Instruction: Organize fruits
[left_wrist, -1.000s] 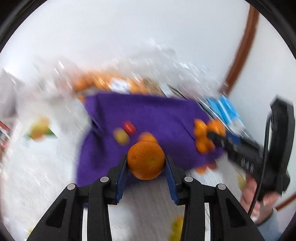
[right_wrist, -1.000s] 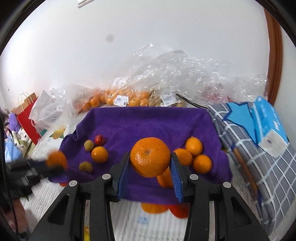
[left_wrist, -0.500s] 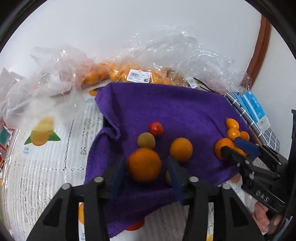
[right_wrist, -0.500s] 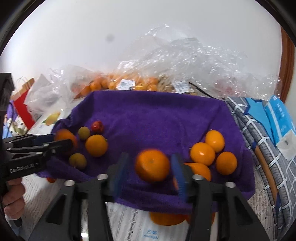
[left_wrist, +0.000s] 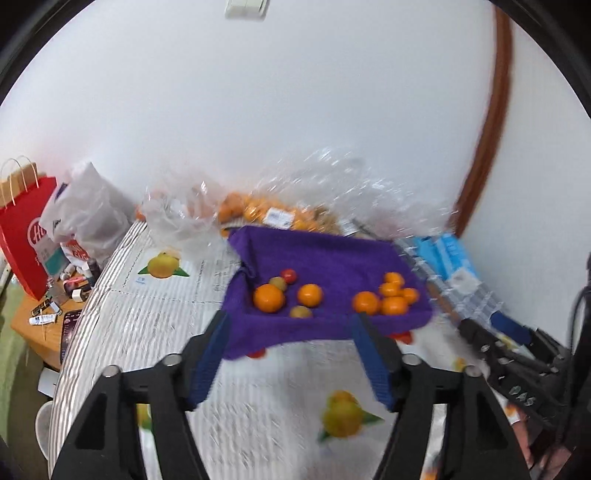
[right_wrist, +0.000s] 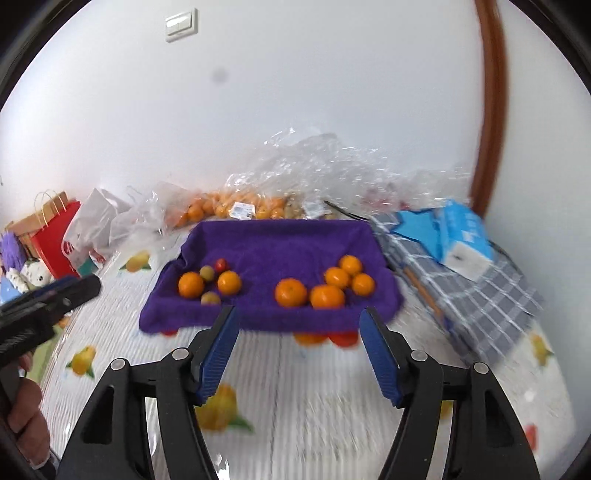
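Sitting on the purple towel: two fruit groups, well apart. Left group on the towel: two oranges, two small yellow-green fruits and one small red fruit, packed close together. Right group: five oranges, some touching each other. More orange and red fruit peeks out from under the towel's near edge. Behind the towel, clear plastic bags hold more oranges; count unreadable. Right of the towel: blue carton on a checked cloth. Left of the towel: red paper bag and a white plastic bag. Left gripper hangs spread wide, nothing between the pads, on the near side of the towel above the printed table cover. Right gripper same: wide apart, holding nothing, near side of the towel.
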